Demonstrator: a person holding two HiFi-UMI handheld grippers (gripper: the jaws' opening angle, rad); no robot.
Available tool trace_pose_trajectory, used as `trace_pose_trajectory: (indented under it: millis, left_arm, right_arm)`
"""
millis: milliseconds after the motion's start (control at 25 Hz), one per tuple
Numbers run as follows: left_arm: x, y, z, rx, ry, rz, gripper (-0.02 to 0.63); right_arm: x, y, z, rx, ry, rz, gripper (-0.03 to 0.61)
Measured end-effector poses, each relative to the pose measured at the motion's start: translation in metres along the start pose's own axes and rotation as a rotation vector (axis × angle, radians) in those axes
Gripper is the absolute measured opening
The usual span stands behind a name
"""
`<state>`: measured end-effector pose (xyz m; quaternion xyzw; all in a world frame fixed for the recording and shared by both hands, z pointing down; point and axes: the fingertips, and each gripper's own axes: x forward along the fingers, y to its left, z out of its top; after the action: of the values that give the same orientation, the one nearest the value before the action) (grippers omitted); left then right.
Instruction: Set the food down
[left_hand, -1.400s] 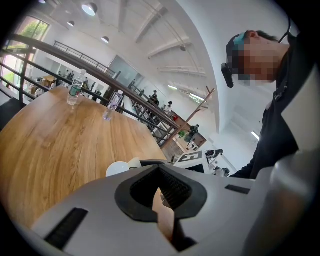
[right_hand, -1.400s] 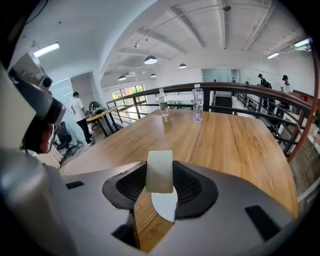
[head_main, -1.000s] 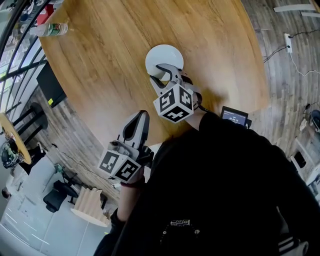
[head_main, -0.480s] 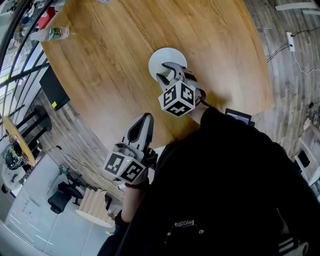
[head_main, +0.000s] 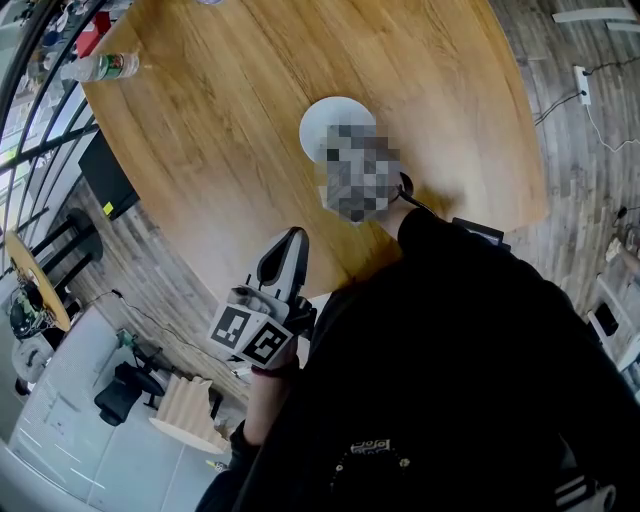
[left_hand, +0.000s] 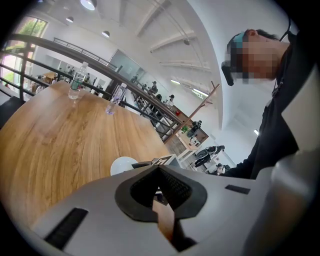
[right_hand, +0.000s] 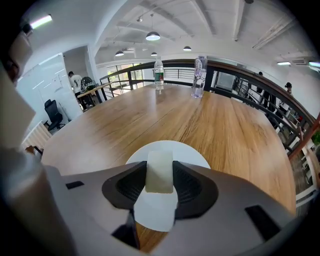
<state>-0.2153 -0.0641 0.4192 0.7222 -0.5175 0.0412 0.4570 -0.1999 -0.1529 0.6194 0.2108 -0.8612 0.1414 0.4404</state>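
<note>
right claw (right_hand: 160, 186): clamped on pale cream rectangular food block (right_hand: 159, 170), over round white plate (right_hand: 192, 152) | left claw (left_hand: 159, 172): closed, empty, lower centre | risk: let go too high, block may tumble off plate; a nudge may slide plate | surface (right_hand: 240, 135): round light wood, two clear plastic bottles (right_hand: 199, 75) upper centre | room: dark railing (right_hand: 235, 70), white beamed ceiling (right_hand: 210, 20)

One plate (right_hand: 189, 153), one food block (right_hand: 159, 172), two bottles (right_hand: 158, 74) (right_hand: 199, 76)

The right tool (right_hand: 160, 187) pinches a pale food block (right_hand: 159, 171) between its pads — a white plate (right_hand: 192, 152) lies just beyond on the wooden surface (right_hand: 220, 125). At the far edge stand a labelled bottle (right_hand: 158, 73) and a clear bottle (right_hand: 199, 76).
</note>
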Motion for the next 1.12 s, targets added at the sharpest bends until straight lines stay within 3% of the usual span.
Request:
trace_pose_trajectory:
  millis: [760,880,1120]
  left_arm:
    - [0.003,-0.007,-0.007,-0.005,0.015,-0.022,0.005]
    - [0.004,-0.016,-0.013,-0.004,0.022,-0.042,0.004]
    - [-0.002,-0.017,-0.006,0.015,0.003,-0.035,0.005]
  right_arm:
    - [0.015,-0.002,-0.02,0.021,0.087,0.038,0.176]
    - [0.015,0.0,-0.017,0.011,0.081,0.047,0.211]
    - [0.005,-0.006,-0.005,0.035,0.041,0.032,0.216]
